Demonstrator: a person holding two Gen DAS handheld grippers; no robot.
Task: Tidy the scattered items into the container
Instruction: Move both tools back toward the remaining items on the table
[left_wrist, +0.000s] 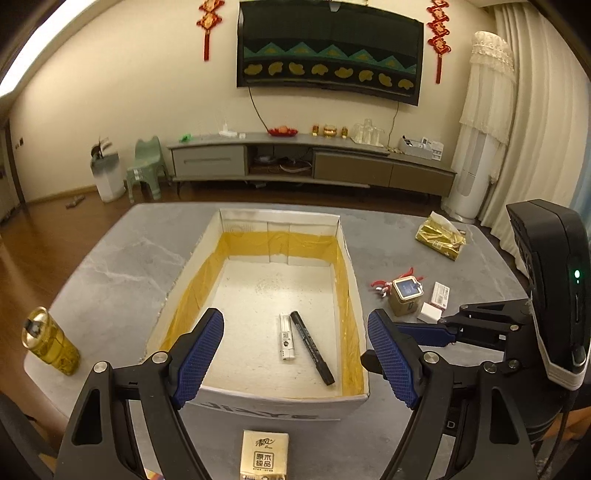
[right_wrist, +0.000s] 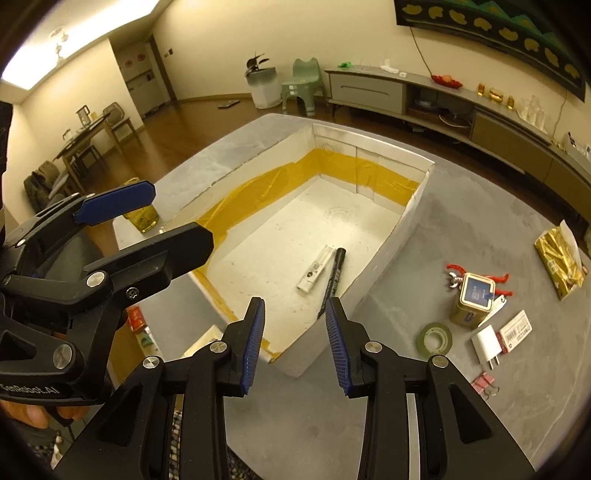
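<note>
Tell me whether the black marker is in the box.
In: the black marker pen lies on the white box floor beside a white tube.

Both views carry a warm yellow cast from indoor lighting. A recessed ceiling light strip (right_wrist: 74, 40) is overexposed, burning out the upper left corners. Fisheye distortion bows the wall and the bench (left_wrist: 110, 266) edges, and black vignetting fills the corners. Focus is fairly sharp at centre, softening toward the edges. Shadows are soft and faint.
</note>
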